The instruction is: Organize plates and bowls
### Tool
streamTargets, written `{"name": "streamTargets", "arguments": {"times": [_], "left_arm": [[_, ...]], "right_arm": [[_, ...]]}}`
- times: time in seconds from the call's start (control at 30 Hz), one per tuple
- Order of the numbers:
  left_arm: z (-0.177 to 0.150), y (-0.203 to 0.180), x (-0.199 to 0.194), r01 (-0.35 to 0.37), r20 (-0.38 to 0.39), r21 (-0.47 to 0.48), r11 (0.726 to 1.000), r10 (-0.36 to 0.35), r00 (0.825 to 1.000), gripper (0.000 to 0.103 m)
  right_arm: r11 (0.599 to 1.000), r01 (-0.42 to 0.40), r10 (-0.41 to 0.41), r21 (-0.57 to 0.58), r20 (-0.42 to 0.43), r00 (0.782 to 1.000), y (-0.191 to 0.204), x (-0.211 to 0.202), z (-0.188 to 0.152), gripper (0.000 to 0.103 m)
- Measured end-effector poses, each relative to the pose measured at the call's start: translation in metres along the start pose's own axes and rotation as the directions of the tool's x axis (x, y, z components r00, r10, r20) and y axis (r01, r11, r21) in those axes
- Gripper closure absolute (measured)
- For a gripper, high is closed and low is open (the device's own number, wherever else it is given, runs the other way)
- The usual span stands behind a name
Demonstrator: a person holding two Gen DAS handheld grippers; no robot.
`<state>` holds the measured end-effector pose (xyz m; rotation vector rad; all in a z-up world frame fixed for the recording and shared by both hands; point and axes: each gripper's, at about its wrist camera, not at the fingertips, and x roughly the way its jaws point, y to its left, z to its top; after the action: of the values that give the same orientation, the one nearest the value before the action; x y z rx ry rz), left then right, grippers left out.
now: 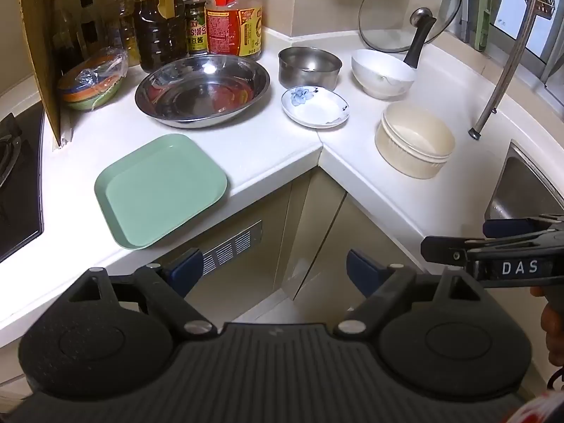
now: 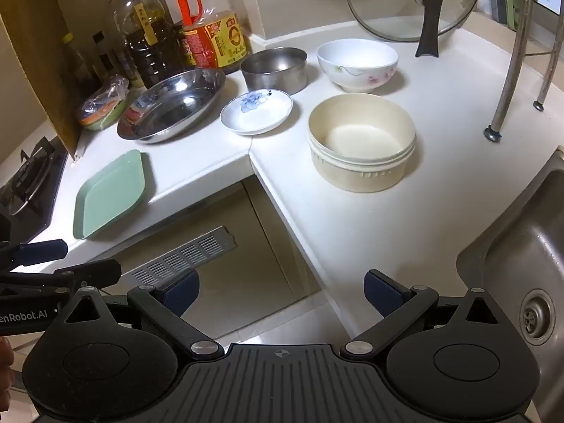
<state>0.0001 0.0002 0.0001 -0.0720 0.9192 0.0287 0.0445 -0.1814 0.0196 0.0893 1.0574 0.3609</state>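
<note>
On the white corner counter [image 1: 268,148] lie a green square plate [image 1: 160,190] [image 2: 111,194], a wide steel dish [image 1: 202,90] [image 2: 172,105], a steel bowl [image 1: 309,67] [image 2: 275,68], a small white saucer with a blue flower [image 1: 314,106] [image 2: 256,112], a white flowered bowl [image 1: 383,72] [image 2: 357,63] and a cream round bowl [image 1: 414,144] [image 2: 361,141]. My left gripper [image 1: 273,271] [image 2: 38,259] is open and empty, below the counter edge near the green plate. My right gripper [image 2: 282,290] [image 1: 469,238] is open and empty, before the cream bowl.
Oil and sauce bottles [image 1: 234,10] and a wrapped stack of coloured bowls [image 1: 92,83] stand at the back left beside a wooden board [image 1: 38,35]. A glass lid [image 1: 409,7] leans at the back. A rack leg [image 1: 493,98], a sink [image 2: 525,282] and a stove [image 2: 28,179] flank the counter.
</note>
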Motion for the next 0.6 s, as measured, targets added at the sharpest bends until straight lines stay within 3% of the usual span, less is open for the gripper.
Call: {"name": "streamTargets", "arguments": {"times": [0.6], "left_arm": [[-0.005,0.006,0.003,-0.005,-0.008,-0.005,1.000,0.005,1.000,0.017]], "right_arm": [[1.000,0.000,0.000,0.000,-0.004,1.000,0.004,0.002,-0.001,0.003]]}}
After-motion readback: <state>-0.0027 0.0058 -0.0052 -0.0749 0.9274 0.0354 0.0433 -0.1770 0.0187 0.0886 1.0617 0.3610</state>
